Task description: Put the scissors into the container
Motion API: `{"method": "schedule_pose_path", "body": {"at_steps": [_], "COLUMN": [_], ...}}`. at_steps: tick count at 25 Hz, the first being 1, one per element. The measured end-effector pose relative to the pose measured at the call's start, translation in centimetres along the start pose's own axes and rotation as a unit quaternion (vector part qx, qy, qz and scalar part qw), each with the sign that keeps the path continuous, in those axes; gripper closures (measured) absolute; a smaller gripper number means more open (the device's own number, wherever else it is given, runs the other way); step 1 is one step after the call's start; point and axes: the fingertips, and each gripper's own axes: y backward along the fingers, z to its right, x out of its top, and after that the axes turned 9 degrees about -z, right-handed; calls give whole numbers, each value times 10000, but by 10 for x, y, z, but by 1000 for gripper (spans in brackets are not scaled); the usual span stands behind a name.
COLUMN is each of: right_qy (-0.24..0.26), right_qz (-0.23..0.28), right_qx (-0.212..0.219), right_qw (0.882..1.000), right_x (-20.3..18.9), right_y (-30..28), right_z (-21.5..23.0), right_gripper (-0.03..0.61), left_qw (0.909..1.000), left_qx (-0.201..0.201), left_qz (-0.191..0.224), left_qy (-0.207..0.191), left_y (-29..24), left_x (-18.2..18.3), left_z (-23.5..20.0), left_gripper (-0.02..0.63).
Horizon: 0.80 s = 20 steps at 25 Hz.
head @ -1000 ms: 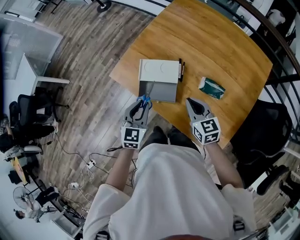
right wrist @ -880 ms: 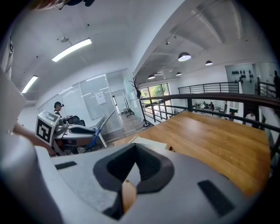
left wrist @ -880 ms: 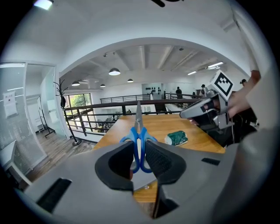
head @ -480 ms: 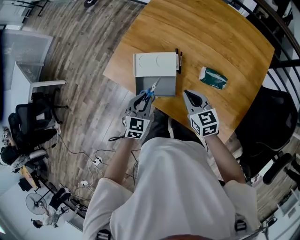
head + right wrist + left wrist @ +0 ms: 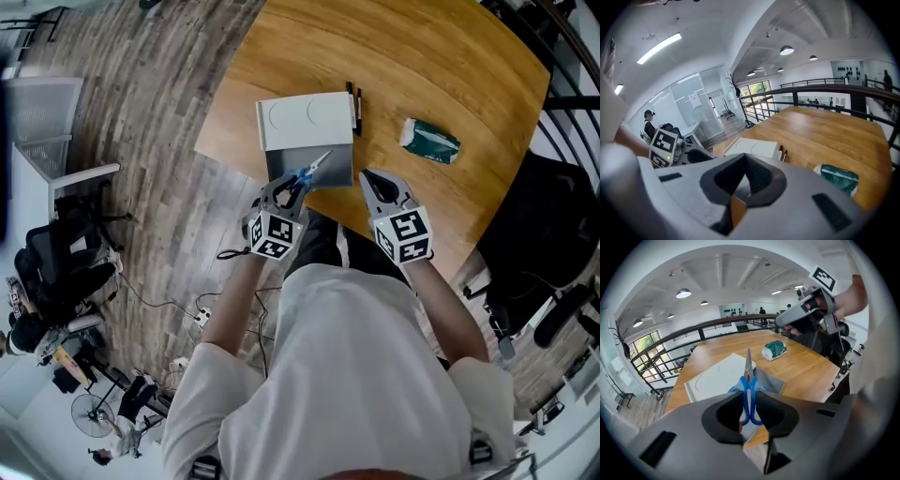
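Left gripper (image 5: 285, 190) was clamped on the blue plastic handles of a pair of steel-bladed scissors (image 5: 306, 172), its jaws pressing the loops from both sides in the left gripper view (image 5: 749, 399). The scissors (image 5: 748, 380) pointed away from the person, closed blades forward. In the head view their tips lay over the grey open compartment of the rectangular container (image 5: 339, 167), whose flat white lid (image 5: 305, 120) lay just behind it. Whether the blades touched the grey container (image 5: 772, 383) could not be told.

Right gripper (image 5: 368, 178) hung beside the container's right near corner, above the edge of the round wooden tabletop (image 5: 422, 56). Its jaws were together at the tips with nothing between them in the right gripper view (image 5: 745, 157).

Two dark pens (image 5: 354, 105) lay just beside the lid's right edge. A green wrapped packet (image 5: 429, 141) sat further right on the tabletop, well apart from the container.
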Motion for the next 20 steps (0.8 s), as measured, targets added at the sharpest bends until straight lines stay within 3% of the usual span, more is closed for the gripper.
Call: {"method": "schedule_pose_path", "body": {"at_steps": [8,20], "right_qy": [-173,-468], "right_qz": [-148,-188], "right_qx": [-100,-273], "right_qw": [9997,9984], "right_x": [-7,-12], "right_y": [-16,-26], "right_z": [0,9], "right_gripper": [577,577], "left_qw": [9950,9822], "left_qx": [-537,-837], "left_qz": [-541,-1497], "left_qy": [-640,-770], "left_y": [-31,-75], "left_x": [-14,-34], "left_z": [-2,-12], "left_gripper": [535,535]}}
